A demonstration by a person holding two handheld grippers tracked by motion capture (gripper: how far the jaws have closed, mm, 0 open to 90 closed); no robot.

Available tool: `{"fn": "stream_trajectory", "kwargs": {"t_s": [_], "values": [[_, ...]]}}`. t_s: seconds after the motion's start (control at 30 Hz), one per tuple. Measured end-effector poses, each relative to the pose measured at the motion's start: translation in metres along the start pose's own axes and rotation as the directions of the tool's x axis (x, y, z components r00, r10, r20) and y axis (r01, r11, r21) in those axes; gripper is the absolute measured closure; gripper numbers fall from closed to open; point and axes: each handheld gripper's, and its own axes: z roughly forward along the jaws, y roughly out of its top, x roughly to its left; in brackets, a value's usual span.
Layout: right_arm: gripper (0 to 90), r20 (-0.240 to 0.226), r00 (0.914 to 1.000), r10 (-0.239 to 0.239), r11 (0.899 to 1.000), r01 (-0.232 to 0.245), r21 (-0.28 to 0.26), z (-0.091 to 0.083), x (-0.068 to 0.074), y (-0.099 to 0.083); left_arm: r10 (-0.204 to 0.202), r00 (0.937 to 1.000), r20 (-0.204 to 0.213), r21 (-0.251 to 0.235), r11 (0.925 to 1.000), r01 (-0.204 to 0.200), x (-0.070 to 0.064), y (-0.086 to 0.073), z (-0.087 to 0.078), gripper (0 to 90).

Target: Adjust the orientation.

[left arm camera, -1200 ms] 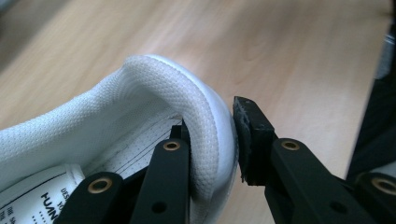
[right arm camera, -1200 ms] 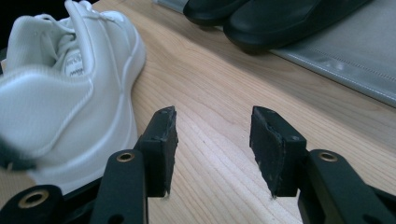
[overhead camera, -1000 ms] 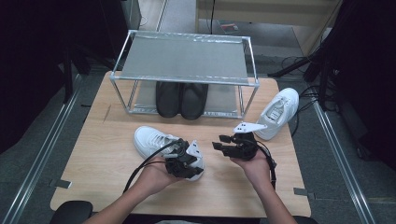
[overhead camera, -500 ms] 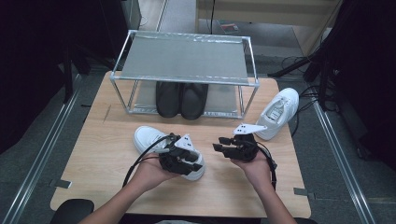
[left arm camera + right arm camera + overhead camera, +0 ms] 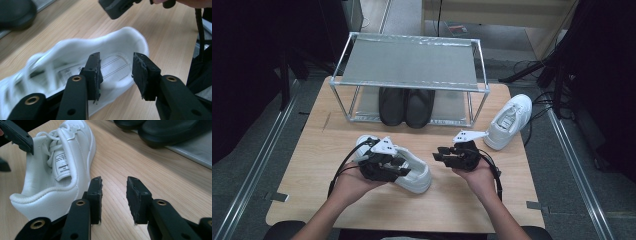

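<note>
Left gripper poised over the near shoe, about to take it by the heel collar.

High view: the left gripper sits over the white shoe at lower centre, the right gripper just right of it, apart; a second shoe lies at right, black shoes under the rack at top. Left gripper view: the jaws stand open, straddling the shoe's heel opening at centre; whether they touch the collar I cannot tell. The next move, I judge, is closing on that collar wall. Right gripper view: its jaws gape empty over bare table, the shoe at left.
</note>
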Motion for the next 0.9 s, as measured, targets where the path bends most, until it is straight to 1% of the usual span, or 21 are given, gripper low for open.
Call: {"fn": "stream_trajectory", "kwargs": {"t_s": [0.03,0.07,0.1,0.2,0.3,0.37,0.4,0.43,0.5,0.53,0.6,0.67,0.73,0.77,0.83,0.87,0.9], "values": [[68.3,-0.004,1.0000,-0.003,1.000,0.003,0.002,0.001,0.000,0.001,-0.010,0.9999,0.012,-0.012,0.9999,0.011,0.003,-0.002,-0.004,62.1],[69.7,-0.011,0.9999,-0.005,1.000,0.005,0.004,0.003,0.001,0.002,-0.029,0.9995,0.013,-0.028,0.9992,0.029,0.004,-0.004,-0.006,63.5],[70.8,-0.017,0.9999,-0.004,1.000,0.004,0.007,0.004,0.002,0.002,-0.038,0.9992,0.011,-0.031,0.9988,0.039,0.006,-0.006,-0.009,64.6],[73.9,-0.035,0.9993,-0.008,1.000,0.009,0.013,0.009,0.004,0.004,-0.051,0.9986,-0.013,-0.012,0.9986,0.051,0.011,-0.013,-0.015,68.8],[78.3,-0.052,0.9985,-0.014,1.000,0.015,0.021,0.014,0.006,0.007,-0.064,0.9975,-0.028,-0.006,0.9979,0.064,0.015,-0.019,-0.019,75.9],[80.4,-0.061,0.9980,-0.015,1.000,0.017,0.022,0.017,0.008,0.008,-0.072,0.9966,-0.040,-0.010,0.9974,0.071,0.018,-0.024,-0.023,78.7],[80.5,-0.069,0.9976,-0.013,1.000,0.014,0.026,0.020,0.009,0.009,-0.078,0.9957,-0.050,-0.019,0.9969,0.077,0.020,-0.027,-0.023,79.2],[80.4,-0.072,0.9973,-0.010,0.999,0.013,0.032,0.022,0.010,0.009,-0.083,0.9951,-0.054,-0.017,0.9965,0.082,0.021,-0.029,-0.024,81.4],[81.1,-0.076,0.9969,-0.020,0.999,0.022,0.035,0.027,0.011,0.009,-0.108,0.9927,-0.052,-0.014,0.9941,0.108,0.025,-0.034,-0.026,85.5],[82.6,-0.077,0.9967,-0.025,0.999,0.028,0.040,0.030,0.012,0.009,-0.112,0.9925,-0.050,-0.012,0.9937,0.112,0.027,-0.037,-0.027,88.2],[85.3,-0.081,0.9963,-0.031,0.998,0.035,0.049,0.035,0.013,0.011,-0.126,0.9903,-0.060,-0.005,0.9921,0.126,0.030,-0.041,-0.028,89.9],[85.9,-0.093,0.9951,-0.033,0.998,0.038,0.057,0.039,0.014,0.013,-0.159,0.9840,-0.081,0.004,0.9871,0.160,0.037,-0.049,-0.025,89.8],[87.2,-0.090,0.9951,-0.042,0.997,0.048,0.065,0.041,0.016,0.013,-0.182,0.9792,-0.091,0.015,0.9829,0.184,0.043,-0.054,-0.022,89.8],[88.0,-0.092,0.9949,-0.042,0.996,0.049,0.069,0.042,0.016,0.014,-0.179,0.9787,-0.101,0.027,0.9828,0.182,0.045,-0.056,-0.020,89.8],[89.4,-0.099,0.9944,-0.038,0.996,0.045,0.072,0.042,0.016,0.014,-0.180,0.9773,-0.111,0.032,0.9823,0.185,0.049,-0.058,-0.017,89.7],[90.0,-0.104,0.9940,-0.036,0.996,0.043,0.073,0.042,0.016,0.014,-0.181,0.9769,-0.114,0.036,0.9819,0.186,0.052,-0.059,-0.014,89.8],[90.0,-0.104,0.9939,-0.036,0.996,0.043,0.074,0.042,0.016,0.014,-0.182,0.9775,-0.107,0.033,0.9819,0.186,0.054,-0.059,-0.013,89.8]]}}
